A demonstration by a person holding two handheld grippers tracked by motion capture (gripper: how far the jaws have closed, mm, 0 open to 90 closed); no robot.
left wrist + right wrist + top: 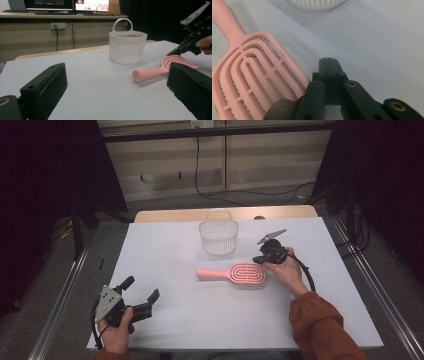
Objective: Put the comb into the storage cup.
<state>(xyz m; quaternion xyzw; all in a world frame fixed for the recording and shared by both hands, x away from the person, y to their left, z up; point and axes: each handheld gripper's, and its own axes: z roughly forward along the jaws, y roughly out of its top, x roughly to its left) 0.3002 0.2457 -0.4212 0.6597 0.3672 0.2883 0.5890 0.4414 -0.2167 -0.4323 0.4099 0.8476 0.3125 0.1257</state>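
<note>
The right gripper (261,257), jaws pressed together on nothing, is held beside the pink vented plastic hairbrush (234,274), presumably to nudge it, while the left gripper (141,289) is kept spread.

You have one pink hairbrush (235,274) and one white basket (218,236) on the tabletop (165,255), plus two hand-held grippers: left hand-held gripper (142,296), right hand-held gripper (258,259).

Ahead of my left tool (140,292) the desk (165,250) lies bare up to the pink brush (235,274) mid-desk; the white basket (218,237) blocks the far edge's middle.
</note>
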